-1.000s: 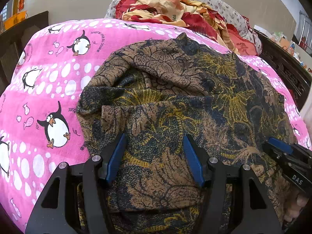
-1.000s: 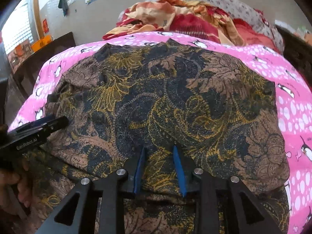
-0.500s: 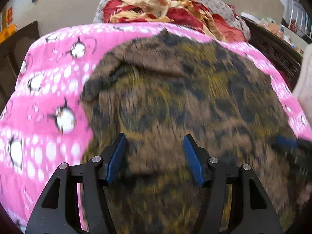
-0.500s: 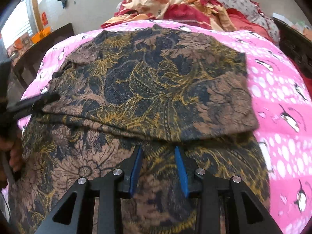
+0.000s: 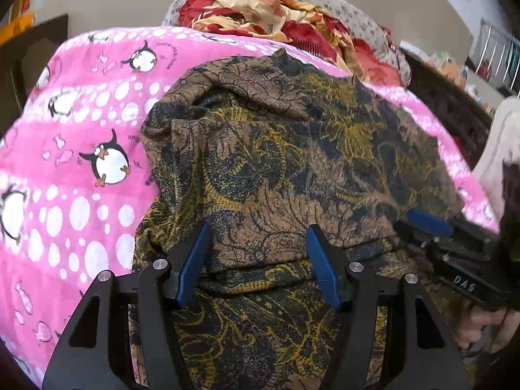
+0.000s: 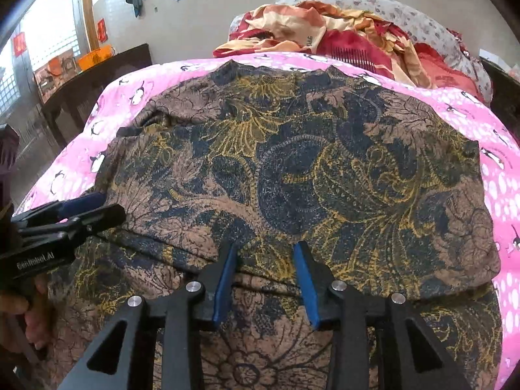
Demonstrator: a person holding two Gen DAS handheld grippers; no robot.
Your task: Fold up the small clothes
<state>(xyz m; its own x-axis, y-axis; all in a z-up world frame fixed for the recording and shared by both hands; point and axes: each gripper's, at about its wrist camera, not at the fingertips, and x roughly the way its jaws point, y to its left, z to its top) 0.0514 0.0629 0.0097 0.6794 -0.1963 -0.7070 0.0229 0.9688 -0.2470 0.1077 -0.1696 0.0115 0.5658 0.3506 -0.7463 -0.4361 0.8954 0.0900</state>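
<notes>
A brown, navy and yellow patterned garment (image 5: 292, 162) lies on a pink penguin blanket (image 5: 81, 162), with its upper layer folded over a lower layer; it also shows in the right wrist view (image 6: 292, 178). My left gripper (image 5: 256, 237) is open, its blue fingers standing over the fold's near edge with nothing held. My right gripper (image 6: 265, 253) is open over the same fold edge, further right. Each gripper shows in the other's view: the right one (image 5: 422, 224) at the right edge, the left one (image 6: 81, 208) at the left edge.
A heap of red and cream cloth (image 6: 325, 32) lies on a floral pillow (image 6: 406, 16) at the far end of the bed. Dark wooden furniture (image 6: 81, 91) stands to the left, and a dark bed frame (image 5: 448, 104) to the right.
Both grippers have drawn back toward me from the cloth. The folded upper layer now lies flat and its near edge shows in front of the fingertips.
</notes>
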